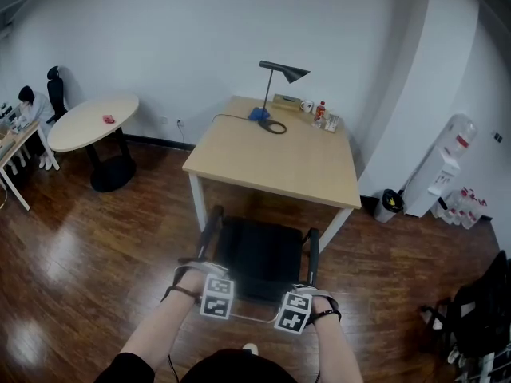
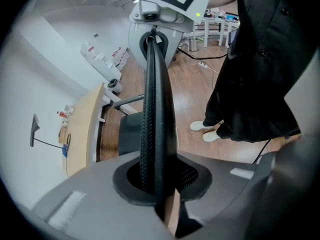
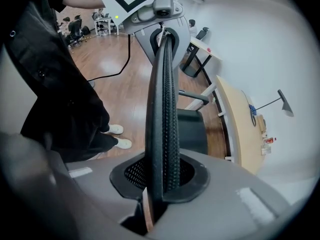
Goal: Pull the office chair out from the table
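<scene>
A black office chair (image 1: 259,255) stands at the near side of the light wooden table (image 1: 275,156), its seat partly under the table's edge. Both grippers hold the top rim of its mesh backrest. My left gripper (image 1: 217,296) clamps the rim's left part; in the left gripper view the backrest rim (image 2: 155,99) runs up from my jaws (image 2: 157,184) to the right gripper (image 2: 156,13). My right gripper (image 1: 294,310) clamps the rim's right part, with the backrest rim (image 3: 165,99) pinched between its jaws (image 3: 161,186). The chair seat (image 3: 192,131) shows below.
A desk lamp (image 1: 281,73), a cable and small bottles (image 1: 322,115) stand at the table's far edge. A round table (image 1: 93,122) is at the left, a bin (image 1: 389,204) and water dispenser (image 1: 449,164) at the right. The person's legs and shoes (image 2: 210,131) are close behind the chair.
</scene>
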Available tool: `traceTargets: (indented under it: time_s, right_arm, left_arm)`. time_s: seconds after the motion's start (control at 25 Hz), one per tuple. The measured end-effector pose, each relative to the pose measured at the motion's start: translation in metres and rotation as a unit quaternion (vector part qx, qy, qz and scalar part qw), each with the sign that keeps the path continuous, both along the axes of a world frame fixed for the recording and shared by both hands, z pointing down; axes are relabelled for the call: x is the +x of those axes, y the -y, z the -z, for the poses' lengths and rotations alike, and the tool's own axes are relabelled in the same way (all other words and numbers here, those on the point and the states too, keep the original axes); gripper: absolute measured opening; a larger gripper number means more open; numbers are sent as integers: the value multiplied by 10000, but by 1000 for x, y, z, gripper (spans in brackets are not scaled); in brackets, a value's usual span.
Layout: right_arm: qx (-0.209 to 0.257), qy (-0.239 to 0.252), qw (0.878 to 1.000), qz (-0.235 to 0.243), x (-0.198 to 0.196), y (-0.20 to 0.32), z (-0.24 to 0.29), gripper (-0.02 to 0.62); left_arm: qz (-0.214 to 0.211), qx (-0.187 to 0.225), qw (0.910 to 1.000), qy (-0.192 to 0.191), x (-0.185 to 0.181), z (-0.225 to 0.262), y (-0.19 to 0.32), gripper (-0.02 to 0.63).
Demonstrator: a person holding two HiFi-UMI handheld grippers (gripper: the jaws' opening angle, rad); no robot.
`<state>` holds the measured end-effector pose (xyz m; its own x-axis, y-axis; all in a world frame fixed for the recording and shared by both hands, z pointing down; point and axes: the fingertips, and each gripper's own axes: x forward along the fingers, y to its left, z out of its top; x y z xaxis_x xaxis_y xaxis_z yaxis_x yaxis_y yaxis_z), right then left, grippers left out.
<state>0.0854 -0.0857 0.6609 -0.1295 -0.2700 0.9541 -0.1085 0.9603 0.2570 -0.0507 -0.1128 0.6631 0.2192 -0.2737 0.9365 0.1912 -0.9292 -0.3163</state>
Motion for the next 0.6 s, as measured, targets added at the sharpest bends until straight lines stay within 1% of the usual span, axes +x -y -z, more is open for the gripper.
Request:
traceTargets:
  time_s: [0.6]
  right_arm:
    - [-65, 33, 9998, -170, -1, -21, 2, 75]
  left_arm:
    - [-50, -7, 10000, -20, -1, 3, -22, 54]
